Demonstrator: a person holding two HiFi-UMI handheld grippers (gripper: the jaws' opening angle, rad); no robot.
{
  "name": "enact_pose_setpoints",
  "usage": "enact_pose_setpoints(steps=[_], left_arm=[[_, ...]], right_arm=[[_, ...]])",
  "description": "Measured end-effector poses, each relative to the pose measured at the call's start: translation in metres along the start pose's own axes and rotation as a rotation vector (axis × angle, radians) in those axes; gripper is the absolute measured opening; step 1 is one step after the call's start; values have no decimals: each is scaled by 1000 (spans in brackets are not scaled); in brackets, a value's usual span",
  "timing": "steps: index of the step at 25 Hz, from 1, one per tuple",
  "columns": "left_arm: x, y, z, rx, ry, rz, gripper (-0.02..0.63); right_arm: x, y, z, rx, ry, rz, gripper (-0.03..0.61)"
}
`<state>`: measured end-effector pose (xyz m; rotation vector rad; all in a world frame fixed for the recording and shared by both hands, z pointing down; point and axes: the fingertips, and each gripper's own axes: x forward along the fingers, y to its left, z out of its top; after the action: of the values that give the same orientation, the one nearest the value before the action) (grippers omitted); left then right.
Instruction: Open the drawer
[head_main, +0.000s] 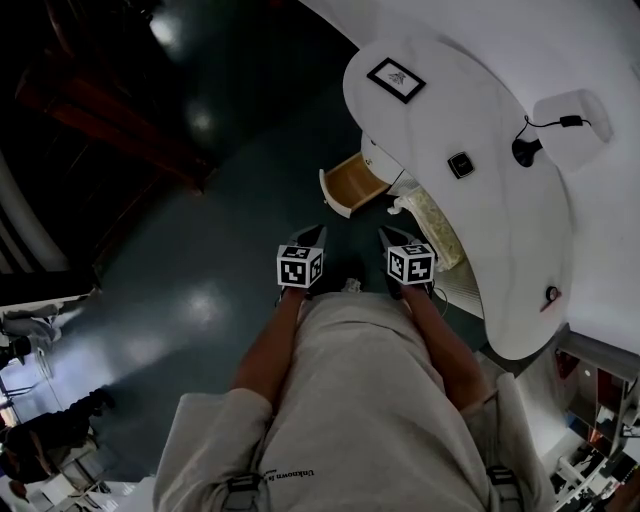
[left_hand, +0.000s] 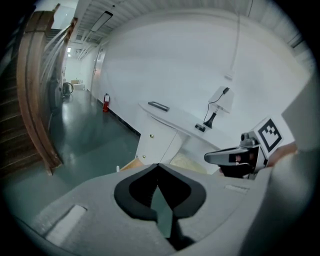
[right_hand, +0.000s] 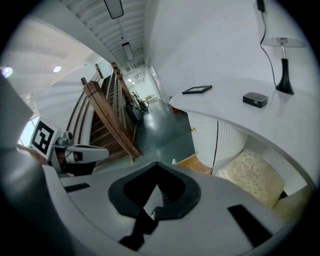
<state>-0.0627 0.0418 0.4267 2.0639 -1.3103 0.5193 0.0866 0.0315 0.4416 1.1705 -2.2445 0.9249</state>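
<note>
The drawer (head_main: 352, 184) of the white curved desk (head_main: 500, 230) stands pulled out, showing its wooden inside; it also shows as a wooden corner past the jaws in the left gripper view (left_hand: 131, 164) and in the right gripper view (right_hand: 193, 162). My left gripper (head_main: 312, 236) and right gripper (head_main: 392, 238) hang side by side close to my body, short of the drawer and touching nothing. Both are shut and empty: the left gripper's (left_hand: 158, 166) jaws meet at their tips, and so do the right gripper's (right_hand: 158, 165). Each gripper sees the other beside it.
On the desk top lie a framed picture (head_main: 396, 80), a small black box (head_main: 461, 165) and a lamp (head_main: 570, 118). A patterned cushion (head_main: 436, 226) sits under the desk. A wooden staircase (head_main: 100, 110) rises at the left across the dark glossy floor (head_main: 200, 270).
</note>
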Motion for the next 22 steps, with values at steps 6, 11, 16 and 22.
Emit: enact_pose_setpoints(steps=[6, 11, 16, 22], left_arm=[[5, -2, -3, 8, 24, 5, 9], [10, 3, -7, -13, 54, 21, 9], [14, 0, -7, -4, 64, 18, 9], [15, -1, -8, 6, 72, 22, 9]], right_arm=[[5, -1, -7, 8, 38, 15, 15], [8, 0, -9, -9, 58, 13, 15], [8, 1, -7, -58, 69, 7, 15], [8, -2, -9, -65, 74, -7, 15]])
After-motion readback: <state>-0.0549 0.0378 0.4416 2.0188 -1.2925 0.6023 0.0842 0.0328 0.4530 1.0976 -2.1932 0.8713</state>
